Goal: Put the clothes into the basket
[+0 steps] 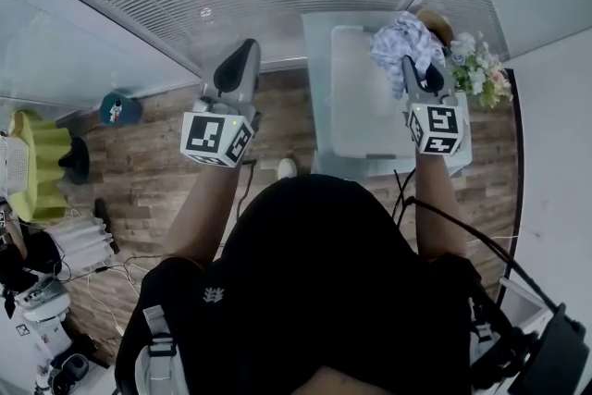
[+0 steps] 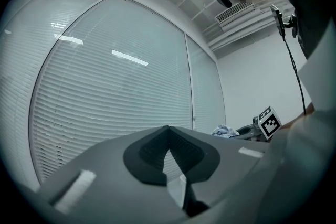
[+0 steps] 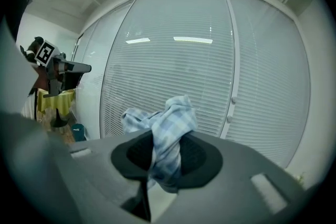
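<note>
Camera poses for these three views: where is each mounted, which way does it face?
Head view: on the person's head, facing steeply down; torso, forearms, left gripper, right gripper show.
Left gripper view: on the left gripper, along its shut, empty jaws toward window blinds; the person at upper right.
Right gripper view: on the right gripper, along jaws clamped on the checked cloth, toward blinds; an arm at left.
Shared: each gripper view catches the other gripper; all three show the cloth.

Cloth (image 3: pixel 170 123) looks soft, matt (woven checks); floor (image 1: pixel 148 171) looks wooden.
</note>
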Demonstrator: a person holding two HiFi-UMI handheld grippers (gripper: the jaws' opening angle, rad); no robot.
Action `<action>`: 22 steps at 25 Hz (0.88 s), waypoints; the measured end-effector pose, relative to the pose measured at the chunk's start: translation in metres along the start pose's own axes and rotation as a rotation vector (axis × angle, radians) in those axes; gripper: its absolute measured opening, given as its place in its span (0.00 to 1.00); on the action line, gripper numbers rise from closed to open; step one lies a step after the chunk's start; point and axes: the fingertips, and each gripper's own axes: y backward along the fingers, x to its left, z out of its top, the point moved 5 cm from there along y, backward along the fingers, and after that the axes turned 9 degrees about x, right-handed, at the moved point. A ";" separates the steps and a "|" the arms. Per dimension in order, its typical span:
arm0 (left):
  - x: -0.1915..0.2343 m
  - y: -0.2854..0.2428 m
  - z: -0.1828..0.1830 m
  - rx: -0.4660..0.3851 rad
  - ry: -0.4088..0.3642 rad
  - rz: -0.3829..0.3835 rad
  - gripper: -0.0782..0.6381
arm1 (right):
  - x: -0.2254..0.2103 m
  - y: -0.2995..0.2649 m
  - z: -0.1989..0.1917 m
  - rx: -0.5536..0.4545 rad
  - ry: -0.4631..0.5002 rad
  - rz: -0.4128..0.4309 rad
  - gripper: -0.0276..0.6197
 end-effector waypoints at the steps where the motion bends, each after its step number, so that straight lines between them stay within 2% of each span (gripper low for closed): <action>1: 0.000 0.001 -0.001 0.002 0.002 0.001 0.12 | 0.003 -0.001 -0.001 0.002 0.003 0.006 0.21; 13: -0.004 0.000 -0.018 0.049 0.014 -0.015 0.12 | 0.040 -0.003 -0.010 0.042 0.063 0.078 0.21; 22: -0.017 -0.013 -0.044 0.105 0.033 -0.053 0.12 | 0.047 -0.010 -0.034 0.087 0.050 0.100 0.21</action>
